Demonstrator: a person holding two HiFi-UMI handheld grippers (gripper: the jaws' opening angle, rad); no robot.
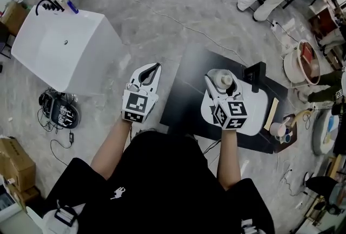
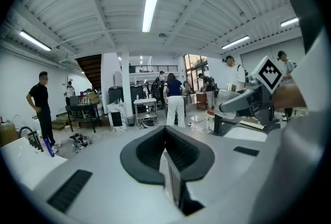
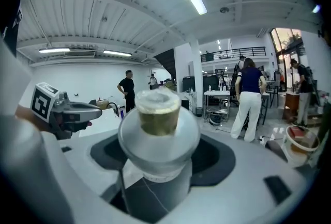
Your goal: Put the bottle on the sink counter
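Bottle (image 3: 158,132) sits clamped in the wide-spread right gripper (image 1: 220,85) — left gripper (image 2: 166,137) apparently closed, empty.

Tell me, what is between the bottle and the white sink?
In the head view, the left tool, shut and empty, hangs between the bottle and the sink, over bare grey floor.

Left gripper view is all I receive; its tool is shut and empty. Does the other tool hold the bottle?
Observer: Yes. The right tool is closed on a white round-shouldered bottle with an olive neck.
Operator: Where is the counter, seen from above?
Observer: The white sink counter lies ahead-left of the left tool, apart from both tools.
Operator: Anything on the floor near it?
Observer: A black bundle of cables lies beside its near edge.
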